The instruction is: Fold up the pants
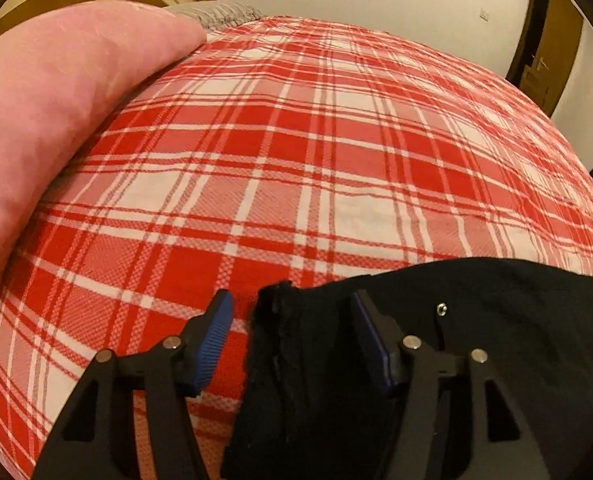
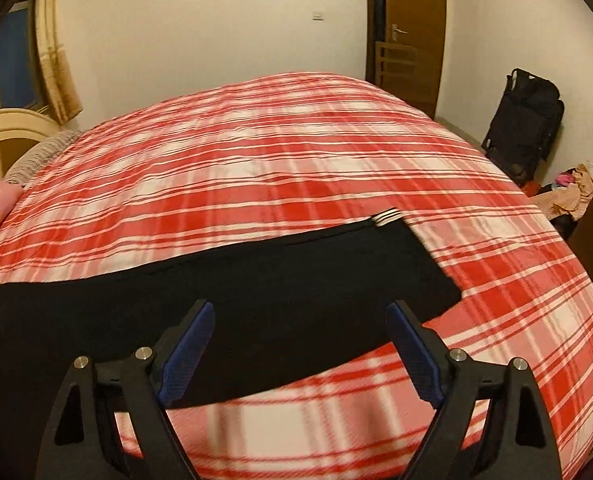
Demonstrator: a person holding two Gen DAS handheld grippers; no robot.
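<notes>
No writing we can read anywhere. One pair of black pants [image 2: 256, 280] lies across the red plaid bedspread [image 1: 296, 140]. At nine o'clock in the left wrist view, one pink pillow [image 1: 56, 100]; our left gripper [image 1: 290, 312] is spread wide, the pants' ragged edge between its fingers. Only the right view shows the striped tab [image 2: 386, 216], the door at one o'clock and the black bag [image 2: 530, 120]. Our right gripper [image 2: 300, 312] gapes wide over the pants.
</notes>
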